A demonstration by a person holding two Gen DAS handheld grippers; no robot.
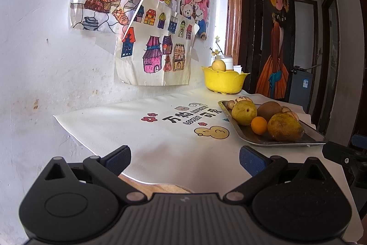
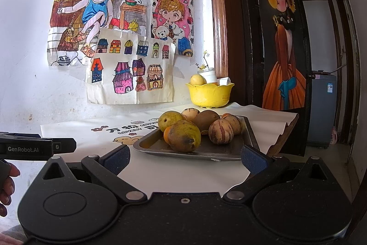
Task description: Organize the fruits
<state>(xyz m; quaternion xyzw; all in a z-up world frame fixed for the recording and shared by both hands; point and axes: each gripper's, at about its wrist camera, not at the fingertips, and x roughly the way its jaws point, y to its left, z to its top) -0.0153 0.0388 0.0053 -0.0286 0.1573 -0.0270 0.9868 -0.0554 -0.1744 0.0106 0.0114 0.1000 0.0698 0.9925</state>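
A metal tray (image 2: pixel 206 150) on the white tablecloth holds several fruits: two yellow-green pears (image 2: pixel 184 136), a brown kiwi (image 2: pixel 206 119), a small orange (image 2: pixel 167 134) and striped brown fruits (image 2: pixel 221 131). The tray also shows in the left wrist view (image 1: pixel 286 141), with a pear (image 1: pixel 285 126) and the orange (image 1: pixel 259 125). A yellow bowl (image 2: pixel 209 93) at the back holds one yellow fruit (image 2: pixel 197 80). My right gripper (image 2: pixel 184 159) is open and empty just in front of the tray. My left gripper (image 1: pixel 184 159) is open and empty, left of the tray.
A white jar with yellow flowers (image 2: pixel 208 74) stands behind the bowl. Children's drawings (image 2: pixel 128 38) hang on the wall behind the table. The cloth (image 1: pixel 137 130) has printed cartoons. The table's right edge drops off by a dark doorway (image 2: pixel 286 38).
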